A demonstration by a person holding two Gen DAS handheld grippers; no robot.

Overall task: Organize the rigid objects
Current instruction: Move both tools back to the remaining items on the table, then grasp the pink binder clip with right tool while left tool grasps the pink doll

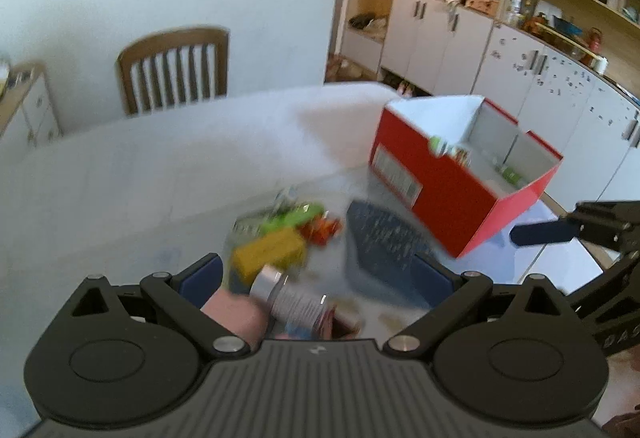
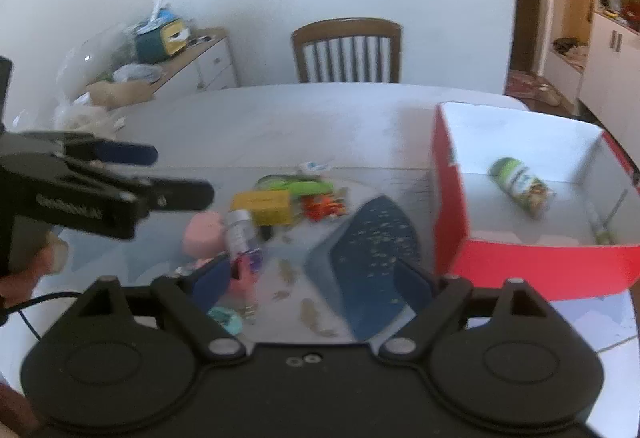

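A red box with a white inside [image 1: 460,193] stands on the table's right; it also shows in the right wrist view [image 2: 532,258], with a green-capped can [image 2: 522,186] lying in it. Loose items lie in a pile: a yellow box [image 1: 268,253] [image 2: 262,206], a silver-capped bottle [image 1: 288,298] [image 2: 240,234], a pink block [image 2: 203,234], a green toy [image 1: 294,217] and a red toy [image 2: 322,206]. My left gripper [image 1: 318,278] is open above the pile, empty. My right gripper [image 2: 312,290] is open and empty over a dark blue patterned pouch [image 2: 370,246].
A wooden chair [image 2: 347,51] stands behind the white table [image 2: 280,117]. A low sideboard [image 2: 192,65] with bags is at the left. White cupboards and cluttered shelves [image 1: 520,37] line the right wall. The left gripper's fingers reach in from the left edge of the right wrist view.
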